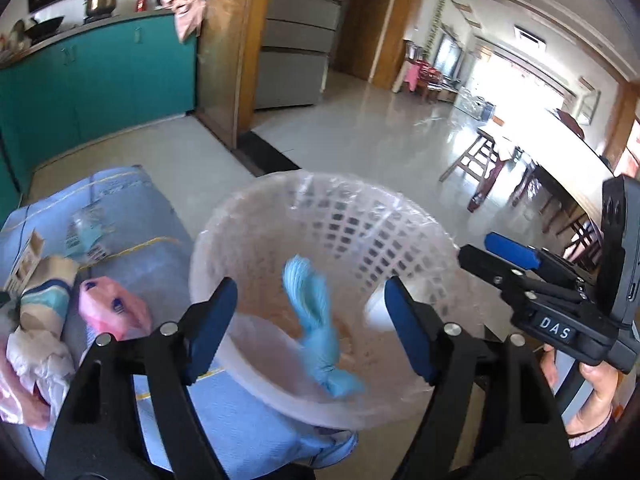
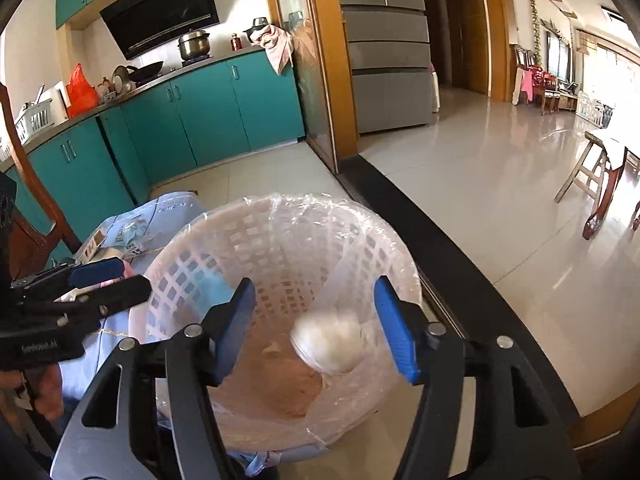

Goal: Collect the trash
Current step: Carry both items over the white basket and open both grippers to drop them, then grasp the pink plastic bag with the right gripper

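A pale pink lattice trash basket lined with clear plastic stands on the floor; it also shows in the right wrist view. In the left wrist view a blurred light-blue knotted bag is inside the basket, between the open fingers of my left gripper, apart from both pads. In the right wrist view a blurred white wad is inside the basket between the open fingers of my right gripper, not touching them. Both grippers hover over the basket rim. More trash lies left: a pink bag and crumpled wrappers.
A blue cloth covers the surface beside the basket and holds the remaining trash. Teal kitchen cabinets stand behind. A dark door threshold runs to the right, with shiny tiled floor and wooden stools beyond.
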Action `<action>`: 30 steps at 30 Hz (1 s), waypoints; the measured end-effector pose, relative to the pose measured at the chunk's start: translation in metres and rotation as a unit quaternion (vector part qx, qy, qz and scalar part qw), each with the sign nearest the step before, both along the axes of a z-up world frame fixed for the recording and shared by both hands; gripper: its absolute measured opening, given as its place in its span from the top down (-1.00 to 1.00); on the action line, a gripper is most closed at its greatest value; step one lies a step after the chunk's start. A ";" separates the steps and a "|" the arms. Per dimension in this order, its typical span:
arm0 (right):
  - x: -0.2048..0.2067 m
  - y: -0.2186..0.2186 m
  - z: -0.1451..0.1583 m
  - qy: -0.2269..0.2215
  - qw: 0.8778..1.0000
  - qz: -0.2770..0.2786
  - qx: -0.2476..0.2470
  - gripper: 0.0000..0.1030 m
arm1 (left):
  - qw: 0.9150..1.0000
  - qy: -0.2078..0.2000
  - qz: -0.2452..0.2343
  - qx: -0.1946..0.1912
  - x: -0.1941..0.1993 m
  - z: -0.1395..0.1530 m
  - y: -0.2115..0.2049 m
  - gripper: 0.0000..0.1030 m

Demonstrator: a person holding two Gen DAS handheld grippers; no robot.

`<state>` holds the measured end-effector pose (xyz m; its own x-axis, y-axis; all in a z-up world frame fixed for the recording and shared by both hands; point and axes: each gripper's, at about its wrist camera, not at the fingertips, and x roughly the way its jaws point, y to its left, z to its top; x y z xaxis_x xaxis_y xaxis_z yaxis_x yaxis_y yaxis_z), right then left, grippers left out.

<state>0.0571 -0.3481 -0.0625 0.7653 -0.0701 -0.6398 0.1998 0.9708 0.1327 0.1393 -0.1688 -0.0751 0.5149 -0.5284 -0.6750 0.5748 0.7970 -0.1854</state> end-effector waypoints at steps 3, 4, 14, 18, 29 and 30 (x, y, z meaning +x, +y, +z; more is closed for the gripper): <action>0.003 0.007 -0.004 0.006 1.000 0.011 -0.003 -0.19 | 0.999 -0.013 0.046 0.009 0.005 0.000 0.035 -0.48; 0.004 0.011 -0.005 0.006 1.000 0.018 -0.002 -0.19 | 0.997 -0.026 0.073 0.013 0.005 0.003 0.053 -0.48; 0.022 0.083 0.010 -0.019 0.992 0.128 -0.011 -0.19 | 0.948 -0.042 0.306 0.080 0.007 -0.002 0.227 -0.48; 0.046 0.136 0.008 -0.019 0.981 0.194 -0.003 -0.18 | 0.937 -0.042 0.338 0.074 0.001 -0.014 0.263 -0.48; 0.141 0.231 -0.051 0.064 0.972 0.226 -0.011 -0.10 | 0.946 -0.025 0.322 -0.013 -0.009 -0.025 0.295 -0.70; 0.145 0.235 -0.056 0.071 0.972 0.225 -0.012 0.24 | 0.947 -0.016 0.320 -0.018 -0.007 -0.032 0.295 -0.70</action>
